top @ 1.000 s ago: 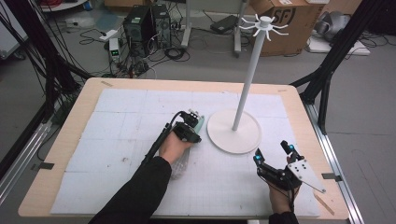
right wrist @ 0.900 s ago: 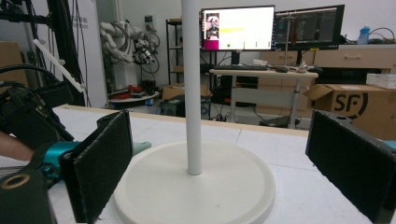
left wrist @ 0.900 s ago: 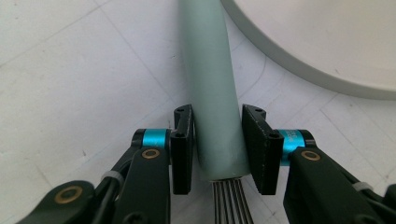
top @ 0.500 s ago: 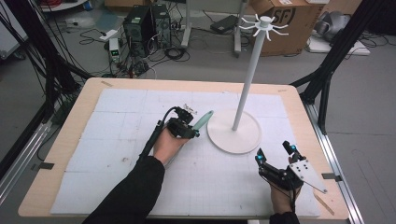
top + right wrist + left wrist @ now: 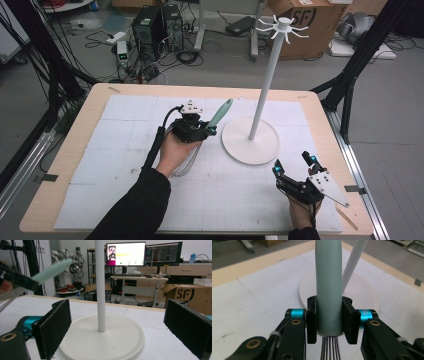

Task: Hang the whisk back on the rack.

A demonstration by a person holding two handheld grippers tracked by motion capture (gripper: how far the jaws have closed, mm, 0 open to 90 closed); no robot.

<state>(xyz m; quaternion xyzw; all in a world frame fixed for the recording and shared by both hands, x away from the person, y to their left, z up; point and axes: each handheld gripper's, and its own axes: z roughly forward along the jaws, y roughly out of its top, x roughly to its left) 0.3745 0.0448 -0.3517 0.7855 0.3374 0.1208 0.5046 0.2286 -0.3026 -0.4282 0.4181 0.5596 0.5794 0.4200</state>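
Green-handled wire whisk (image 5: 218, 114), handle tilted up toward white hook stand (image 5: 260, 95).

A lab: monitors (image 5: 125, 253), computer towers (image 5: 156, 22) (cables strewn about).

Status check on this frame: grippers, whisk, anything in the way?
Left gripper shut on whisk, handle up. Right gripper open, idle. White hook stand close beside whisk.

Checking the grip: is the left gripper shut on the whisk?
Shut: the left gripper has both jaws pressed against the green-handled wire whisk.
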